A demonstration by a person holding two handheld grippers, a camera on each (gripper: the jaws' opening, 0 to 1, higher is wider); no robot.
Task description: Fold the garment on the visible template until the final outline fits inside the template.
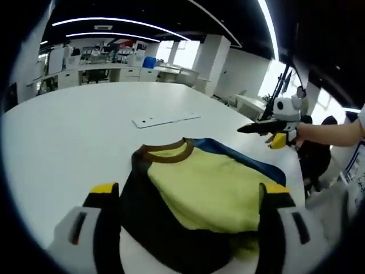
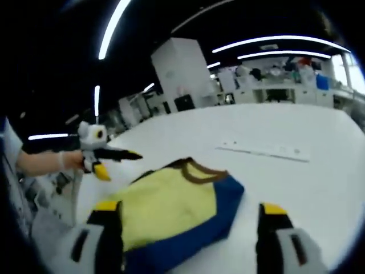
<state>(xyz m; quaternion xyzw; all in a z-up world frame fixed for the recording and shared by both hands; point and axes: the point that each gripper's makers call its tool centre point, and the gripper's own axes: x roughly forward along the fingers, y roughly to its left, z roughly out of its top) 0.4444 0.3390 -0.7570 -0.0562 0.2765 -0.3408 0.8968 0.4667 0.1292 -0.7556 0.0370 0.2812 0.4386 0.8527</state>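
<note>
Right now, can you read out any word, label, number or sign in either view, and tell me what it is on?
None can be read.
Shirt: yellow front, brown collar, blue and dark sides; no print or tag text shows.
White strip on the table behind the shirt: a few small dark marks, too small to read.
Far shelves and desks: too blurred to read.

The garment [image 1: 205, 191] is yellow with a brown collar, a blue side and a black side. The desk [image 1: 85, 131] is white. Both tools' jaws are black, tipped yellow.
</note>
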